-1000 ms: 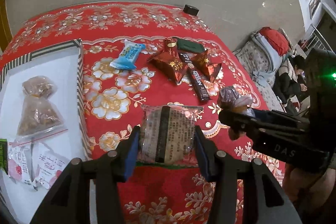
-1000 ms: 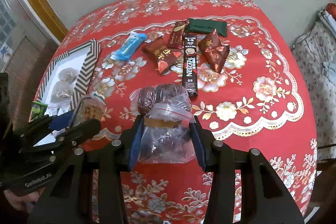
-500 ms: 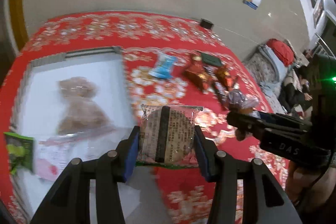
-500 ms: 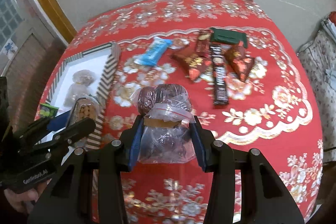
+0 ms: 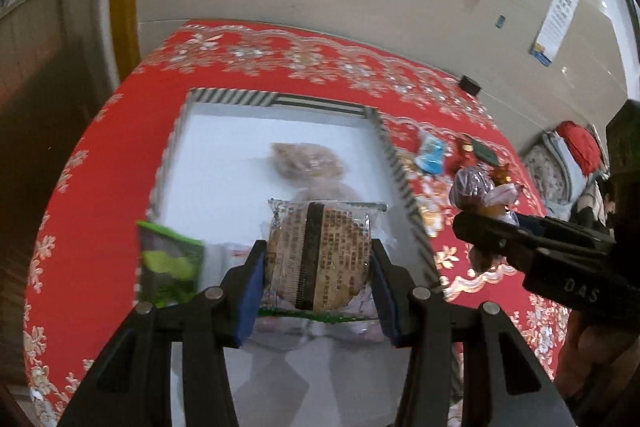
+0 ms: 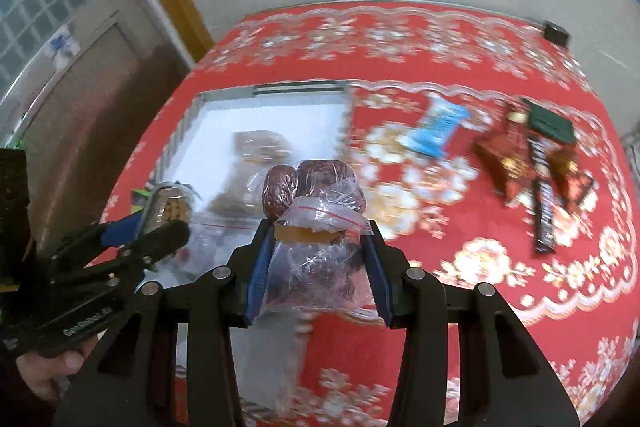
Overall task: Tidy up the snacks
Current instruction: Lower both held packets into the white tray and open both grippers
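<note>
left wrist view: the left gripper (image 5: 318, 287) is closed partly on the wrapped biscuit (image 5: 320, 255), which is held above the near part of the striped tray (image 5: 384, 135). if released here, it may land on the clear bag (image 5: 308, 163).

right wrist view: the right gripper (image 6: 318, 267) is clamped on the bag of dates (image 6: 316, 227), which is carried above the tray's right wall (image 6: 345, 119); it may be dropped outside.

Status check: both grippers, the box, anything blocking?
Left gripper shut on biscuit pack, over box. Right gripper shut on date bag, at box edge. Nothing blocking.
</note>
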Demonstrator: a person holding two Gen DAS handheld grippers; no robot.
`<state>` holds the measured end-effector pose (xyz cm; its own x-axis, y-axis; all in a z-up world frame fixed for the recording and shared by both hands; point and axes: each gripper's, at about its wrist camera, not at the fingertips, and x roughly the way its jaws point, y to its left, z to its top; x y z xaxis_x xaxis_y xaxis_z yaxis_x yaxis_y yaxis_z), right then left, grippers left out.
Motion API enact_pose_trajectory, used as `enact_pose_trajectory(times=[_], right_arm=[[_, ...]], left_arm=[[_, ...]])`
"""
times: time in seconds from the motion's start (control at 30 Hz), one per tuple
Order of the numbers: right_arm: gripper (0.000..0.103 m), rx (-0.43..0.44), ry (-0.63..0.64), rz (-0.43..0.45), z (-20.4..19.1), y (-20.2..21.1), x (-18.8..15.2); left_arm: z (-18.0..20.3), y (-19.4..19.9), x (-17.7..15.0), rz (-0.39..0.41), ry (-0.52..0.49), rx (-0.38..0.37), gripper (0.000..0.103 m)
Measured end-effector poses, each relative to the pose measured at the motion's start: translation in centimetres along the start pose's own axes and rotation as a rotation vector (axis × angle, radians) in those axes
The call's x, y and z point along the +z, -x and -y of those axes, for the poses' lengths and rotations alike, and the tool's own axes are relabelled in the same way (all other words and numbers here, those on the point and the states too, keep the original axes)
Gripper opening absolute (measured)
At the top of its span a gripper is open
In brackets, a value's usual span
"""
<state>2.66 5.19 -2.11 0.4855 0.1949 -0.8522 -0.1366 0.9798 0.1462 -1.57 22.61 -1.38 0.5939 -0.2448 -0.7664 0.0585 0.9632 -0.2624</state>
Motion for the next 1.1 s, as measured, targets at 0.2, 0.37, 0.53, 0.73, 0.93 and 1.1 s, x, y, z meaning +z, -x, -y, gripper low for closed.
enact_pose_trajectory(times=[0.2, 0.37, 0.53, 0.73, 0.93, 1.1], right_arm=[[0.043, 0.016, 0.062, -0.052, -3.7, -2.2, -0.6], [0.043, 0.013, 0.044, -0.077, -4.3, -3.1, -1.3], [0.043, 0.002, 0.037, -0.086, -4.7, -3.4, -1.6], [0.043, -0.011, 0.042, -0.098, -4.8, -3.7, -1.8], [0.043, -0.014, 0.046, -0.100, -4.9, -3.9, -1.8], [0.043, -0.008, 0.050, -0.103, -4.9, -4.1, -1.8]], left_arm=[[-1.4, 0.1, -0.7, -0.001, -0.028, 0.026, 0.051], [-1.8, -0.3, -0.6, -0.019, -0.042, 0.033, 0.051], [-1.8, -0.5, -0.7, -0.030, -0.057, 0.032, 0.051], [-1.8, -1.0, -0.8, -0.047, -0.061, 0.029, 0.051], [-1.9, -1.1, -0.9, -0.055, -0.058, 0.036, 0.051], [-1.9, -1.2, -1.1, -0.063, -0.053, 0.051, 0.051]])
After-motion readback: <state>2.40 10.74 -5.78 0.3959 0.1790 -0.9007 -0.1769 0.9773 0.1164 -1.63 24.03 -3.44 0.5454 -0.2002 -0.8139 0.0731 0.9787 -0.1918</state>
